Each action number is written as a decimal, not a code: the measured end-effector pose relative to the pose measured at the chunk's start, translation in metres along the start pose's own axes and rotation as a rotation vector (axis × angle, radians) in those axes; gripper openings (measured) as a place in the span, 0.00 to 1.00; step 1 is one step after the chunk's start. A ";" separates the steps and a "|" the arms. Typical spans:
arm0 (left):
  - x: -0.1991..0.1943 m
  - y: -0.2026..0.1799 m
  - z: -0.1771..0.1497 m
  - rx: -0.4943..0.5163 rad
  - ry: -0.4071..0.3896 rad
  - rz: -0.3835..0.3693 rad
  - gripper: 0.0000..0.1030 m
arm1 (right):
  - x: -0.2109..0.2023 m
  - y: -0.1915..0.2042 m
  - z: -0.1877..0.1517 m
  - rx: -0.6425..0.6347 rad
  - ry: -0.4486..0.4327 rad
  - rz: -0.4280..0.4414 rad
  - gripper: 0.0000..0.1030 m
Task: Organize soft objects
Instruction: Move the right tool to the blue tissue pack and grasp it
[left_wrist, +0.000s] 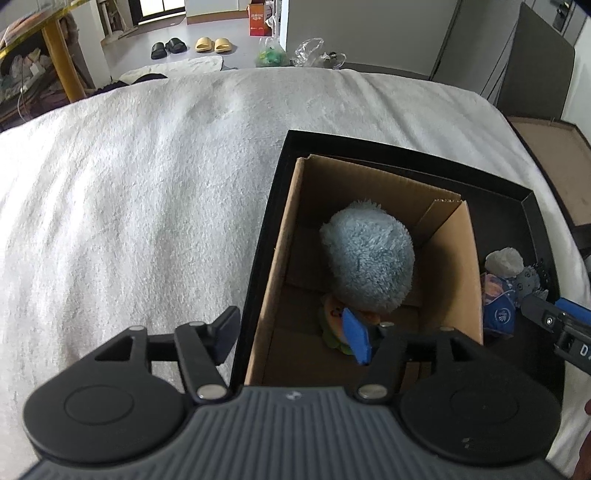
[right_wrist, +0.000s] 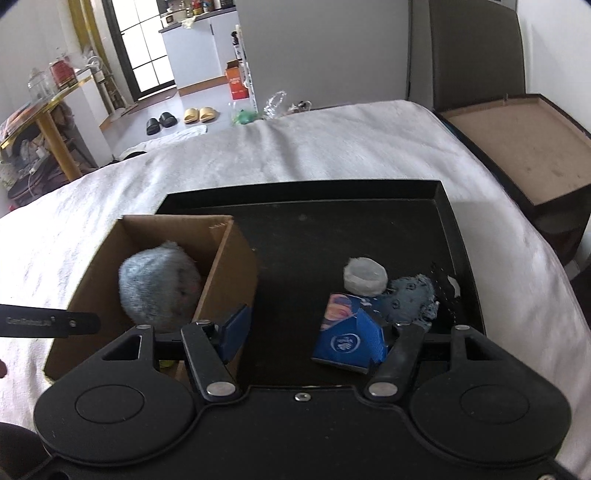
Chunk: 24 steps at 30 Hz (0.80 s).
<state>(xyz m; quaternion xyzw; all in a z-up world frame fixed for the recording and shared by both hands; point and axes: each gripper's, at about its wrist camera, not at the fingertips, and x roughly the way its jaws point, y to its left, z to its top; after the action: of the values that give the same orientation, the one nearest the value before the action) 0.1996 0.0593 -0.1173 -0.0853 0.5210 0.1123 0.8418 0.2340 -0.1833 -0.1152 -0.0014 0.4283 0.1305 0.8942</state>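
Note:
A brown cardboard box (left_wrist: 291, 236) stands in the left part of a black tray (left_wrist: 273, 206) on a white bed. Inside it lie a fluffy blue-grey plush ball (left_wrist: 369, 258) and a small orange-green plush (left_wrist: 332, 321). My left gripper (left_wrist: 291, 336) is open and empty, straddling the box's left wall. In the right wrist view the box (right_wrist: 229, 273), ball (right_wrist: 159, 288) and tray (right_wrist: 332, 236) show again. My right gripper (right_wrist: 308, 332) is open over the tray, its right finger beside a blue packet (right_wrist: 347, 339). A white round soft object (right_wrist: 365, 275) and a grey plush (right_wrist: 410, 299) lie behind the packet.
The white fleece blanket (left_wrist: 147, 192) covers the bed around the tray. A brown open box (right_wrist: 517, 147) stands right of the bed. Slippers (left_wrist: 214, 44) and bags lie on the floor beyond, with a yellow-legged table (left_wrist: 59, 55) at the left.

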 end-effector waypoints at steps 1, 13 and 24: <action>0.001 -0.002 0.000 0.006 0.000 0.009 0.61 | 0.003 -0.002 -0.001 0.009 0.004 0.002 0.61; 0.016 -0.019 0.007 0.053 0.006 0.082 0.64 | 0.045 -0.021 -0.027 0.065 0.029 -0.024 0.67; 0.029 -0.023 0.007 0.074 0.036 0.127 0.64 | 0.070 -0.014 -0.038 0.030 0.035 -0.073 0.78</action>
<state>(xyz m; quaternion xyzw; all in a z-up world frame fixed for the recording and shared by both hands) 0.2251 0.0417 -0.1397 -0.0229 0.5444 0.1447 0.8260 0.2502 -0.1850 -0.1945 -0.0059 0.4453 0.0910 0.8907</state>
